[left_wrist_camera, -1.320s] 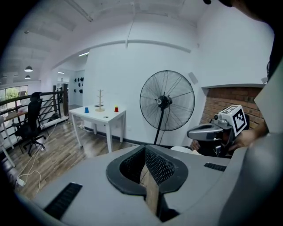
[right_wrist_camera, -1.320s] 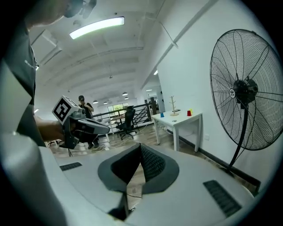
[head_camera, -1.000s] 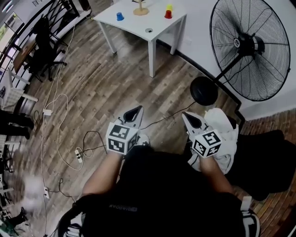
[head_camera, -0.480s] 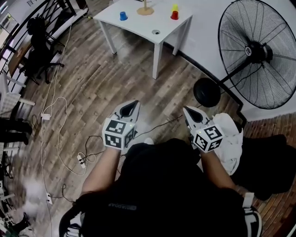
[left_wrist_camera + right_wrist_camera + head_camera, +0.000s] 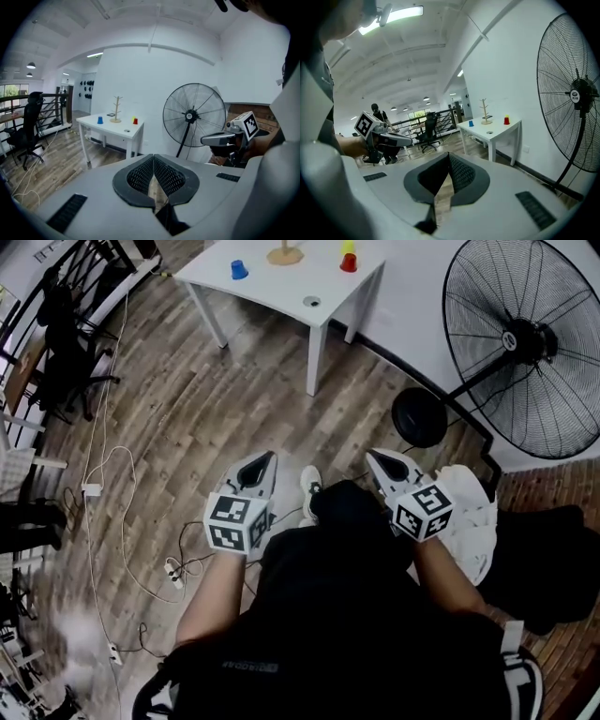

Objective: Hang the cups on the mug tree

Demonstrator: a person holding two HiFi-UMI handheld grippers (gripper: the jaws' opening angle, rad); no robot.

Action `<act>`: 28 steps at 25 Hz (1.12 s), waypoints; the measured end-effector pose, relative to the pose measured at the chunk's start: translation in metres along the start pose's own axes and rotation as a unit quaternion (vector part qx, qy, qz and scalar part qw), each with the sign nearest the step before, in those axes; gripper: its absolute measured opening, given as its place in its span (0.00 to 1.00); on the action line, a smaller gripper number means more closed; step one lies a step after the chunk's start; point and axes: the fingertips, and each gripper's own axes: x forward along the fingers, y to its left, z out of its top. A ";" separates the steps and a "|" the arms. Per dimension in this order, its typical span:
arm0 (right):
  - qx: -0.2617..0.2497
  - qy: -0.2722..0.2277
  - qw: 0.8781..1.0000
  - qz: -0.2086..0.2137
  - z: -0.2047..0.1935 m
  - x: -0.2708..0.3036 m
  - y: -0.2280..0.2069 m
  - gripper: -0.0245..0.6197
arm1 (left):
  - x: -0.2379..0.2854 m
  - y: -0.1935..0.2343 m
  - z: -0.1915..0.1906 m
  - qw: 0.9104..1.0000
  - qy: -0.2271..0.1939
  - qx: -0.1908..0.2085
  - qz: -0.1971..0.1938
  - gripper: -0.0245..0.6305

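In the head view the light wooden mug tree is cut off by the upper edge, and the yellow cup behind the red cup is hard to make out — with the blue cup they stand on the white square table at upper centre. The left gripper and the right gripper, mid-frame and well apart from the table, have their jaws pressed together and hold nothing — a big black standing fan is at upper right.

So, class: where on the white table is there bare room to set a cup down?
Bare: the white table between blue cup and small round object, and left of the blue cup. Crowded: around the mug tree, red cup and yellow cup.
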 end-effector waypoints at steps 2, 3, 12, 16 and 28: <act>-0.001 -0.002 1.000 0.001 0.004 0.007 -0.005 0.05 | 0.008 0.007 0.001 1.000 0.001 0.001 0.000 0.06; -0.003 -0.003 1.000 0.001 0.006 0.011 -0.009 0.05 | 0.013 0.012 0.002 1.000 0.002 0.001 0.001 0.06; 0.015 -0.002 1.000 0.004 0.019 0.065 -0.058 0.05 | 0.068 0.046 0.019 1.000 0.022 0.009 0.002 0.06; 0.015 -0.001 1.000 0.011 0.038 0.091 -0.091 0.05 | 0.106 0.065 0.042 0.999 0.032 -0.003 0.006 0.06; 0.002 -0.029 0.999 0.027 0.120 0.184 -0.229 0.05 | 0.248 0.110 0.152 0.999 0.011 0.022 0.020 0.06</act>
